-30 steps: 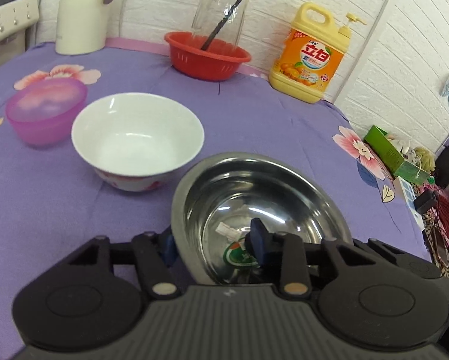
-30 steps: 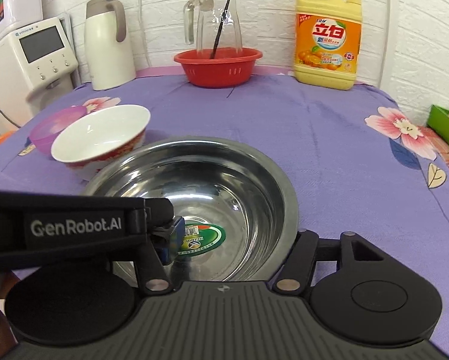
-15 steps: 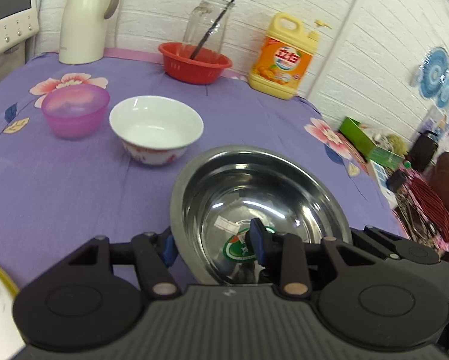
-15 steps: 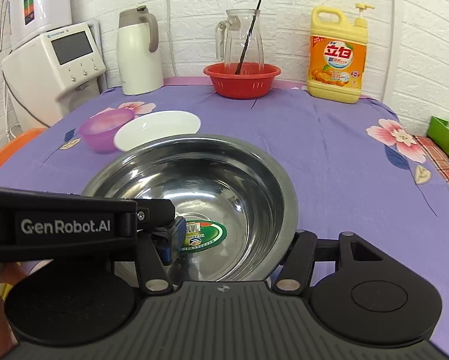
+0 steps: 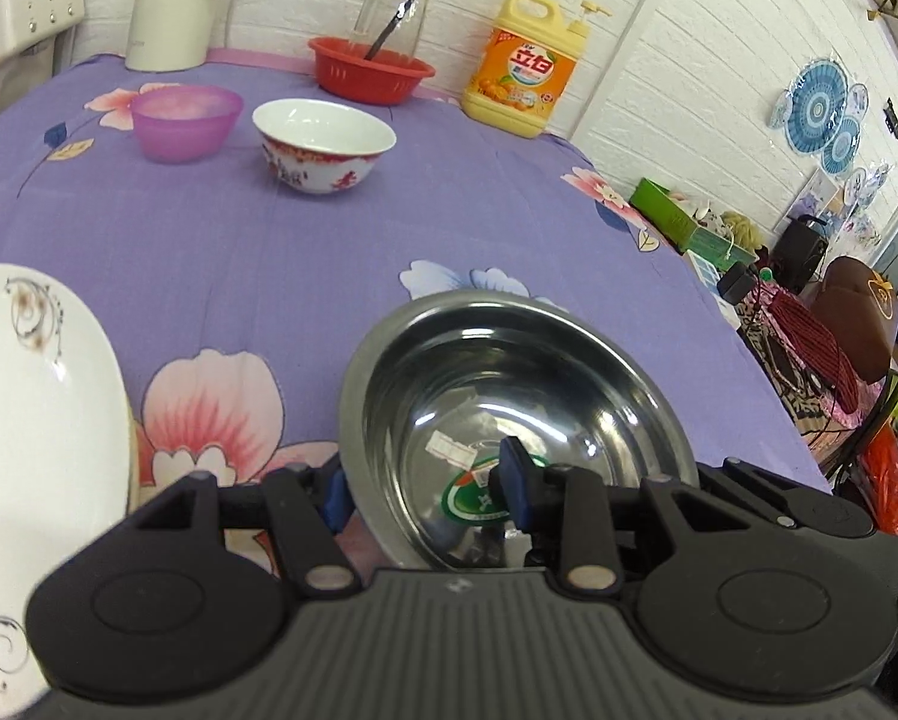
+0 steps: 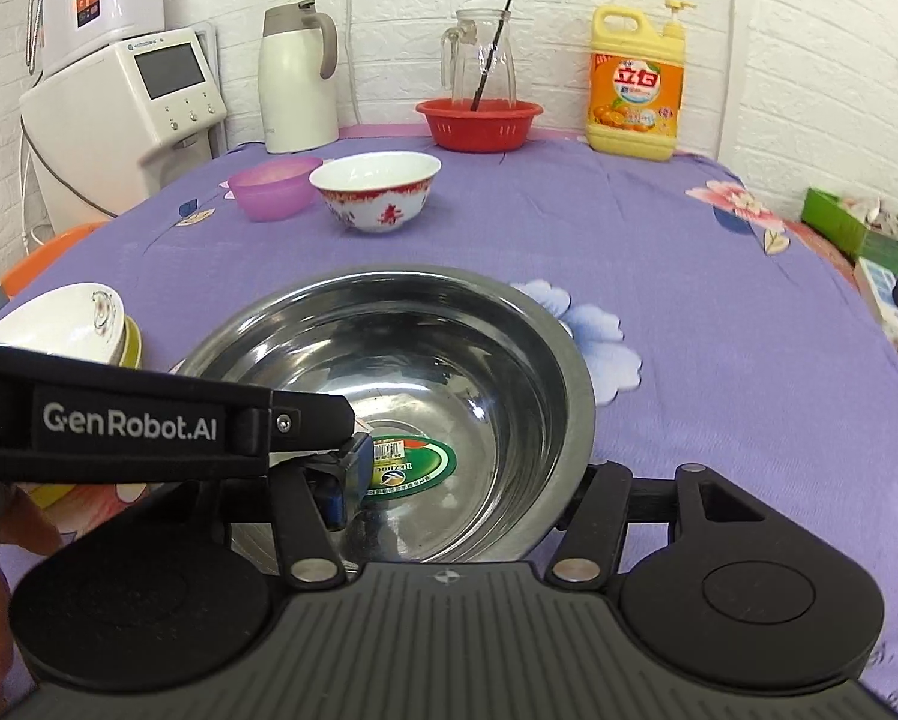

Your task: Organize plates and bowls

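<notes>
Near the front edge of the purple tablecloth (image 6: 659, 228) the steel bowl (image 5: 527, 396) hangs pinched by both tools; the left gripper (image 5: 428, 489) has one finger outside the near-left rim and one inside, pressed on the wall; the right gripper (image 6: 467, 486) pinches the near-right rim the same way. A second ago the bowl sat just beside the red-patterned white bowl (image 6: 377, 189) and the pink plastic bowl (image 6: 272, 186); now those two lie well apart from it at the far side, and a white plate (image 5: 35, 420) stacked on a yellow one has come into view at the near left. So the bowl has been drawn back toward the person and toward that stack; I judge it is being carried to a gathering spot near the plates. It looks tilted slightly, and whether it touches the cloth I cannot tell; the thin rim grips could slip.
</notes>
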